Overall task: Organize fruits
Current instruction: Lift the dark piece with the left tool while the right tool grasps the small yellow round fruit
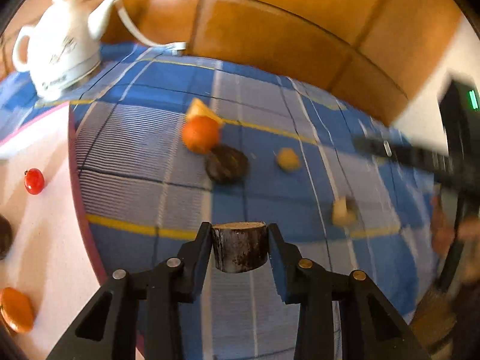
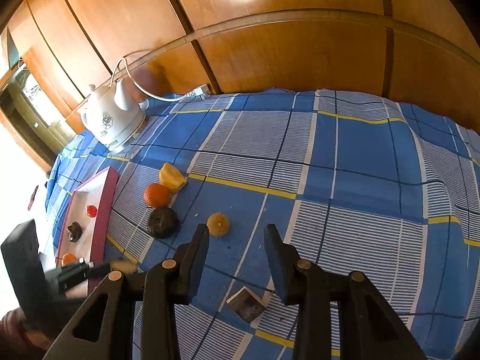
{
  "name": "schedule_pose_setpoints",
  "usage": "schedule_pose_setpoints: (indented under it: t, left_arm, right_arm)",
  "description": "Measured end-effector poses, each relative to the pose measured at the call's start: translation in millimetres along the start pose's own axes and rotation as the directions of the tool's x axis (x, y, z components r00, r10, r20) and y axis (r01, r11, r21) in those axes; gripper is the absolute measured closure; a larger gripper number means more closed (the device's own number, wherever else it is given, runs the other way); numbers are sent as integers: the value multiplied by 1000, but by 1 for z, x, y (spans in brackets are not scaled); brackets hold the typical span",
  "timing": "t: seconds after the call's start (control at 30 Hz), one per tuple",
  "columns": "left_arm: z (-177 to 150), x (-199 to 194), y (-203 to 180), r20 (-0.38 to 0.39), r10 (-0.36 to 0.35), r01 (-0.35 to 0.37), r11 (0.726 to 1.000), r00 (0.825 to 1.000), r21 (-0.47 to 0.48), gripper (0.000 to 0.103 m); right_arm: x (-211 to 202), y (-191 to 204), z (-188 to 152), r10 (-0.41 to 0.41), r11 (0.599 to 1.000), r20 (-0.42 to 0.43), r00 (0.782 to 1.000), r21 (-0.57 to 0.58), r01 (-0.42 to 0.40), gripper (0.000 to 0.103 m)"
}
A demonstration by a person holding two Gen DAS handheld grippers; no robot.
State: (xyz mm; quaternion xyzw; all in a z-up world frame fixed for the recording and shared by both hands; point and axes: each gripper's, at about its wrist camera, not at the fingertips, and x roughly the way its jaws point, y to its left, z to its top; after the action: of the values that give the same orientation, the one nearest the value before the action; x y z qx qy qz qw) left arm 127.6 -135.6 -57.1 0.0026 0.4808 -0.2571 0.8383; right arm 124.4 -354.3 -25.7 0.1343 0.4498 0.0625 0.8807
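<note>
The left hand-held gripper [image 1: 239, 247] is clamping a dark-skinned fruit chunk [image 1: 240, 247] clear of the checked cloth [image 1: 144, 186], probably bound for the tray [image 1: 45, 225] beside it. The right hand-held gripper [image 2: 237, 240] is hovering, jaws parted and empty, near the tray.

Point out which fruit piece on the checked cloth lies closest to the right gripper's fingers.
The dark square slice, lying flat just below and between the right gripper fingers. The yellow round fruit, dark fruit and orange sit farther out.
</note>
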Motion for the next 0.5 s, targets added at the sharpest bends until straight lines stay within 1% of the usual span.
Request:
schedule_pose_setpoints:
  t: [0.1, 0.17, 0.2, 0.27, 0.33, 0.5]
  left_arm:
    - [-16, 8, -16, 2, 32, -32, 996, 999, 78, 66]
    - [-25, 11, -26, 40, 65, -70, 989, 997, 133, 66]
    - [-27, 15, -29, 35, 77, -81, 987, 996, 138, 66]
    - [-29, 22, -30, 16, 74, -76, 989, 997, 124, 67]
    - [-29, 23, -32, 27, 91, -93, 987, 996, 130, 67]
    - [-28, 24, -31, 23, 89, -92, 988, 996, 125, 67]
  right_arm:
    - [-1, -2, 0, 1, 1000, 4, 1000, 8, -1, 65]
    - [-3, -5, 1, 3, 1000, 11, 1000, 25, -3, 65]
    - [-3, -7, 1, 3, 1000, 14, 1000, 31, -4, 65]
    - [-5, -10, 2, 4, 999, 20, 1000, 50, -5, 65]
    - [-7, -14, 3, 6, 998, 24, 1000, 62, -7, 65]
    - [-3, -10, 3, 15, 999, 5, 1000, 41, -15, 65]
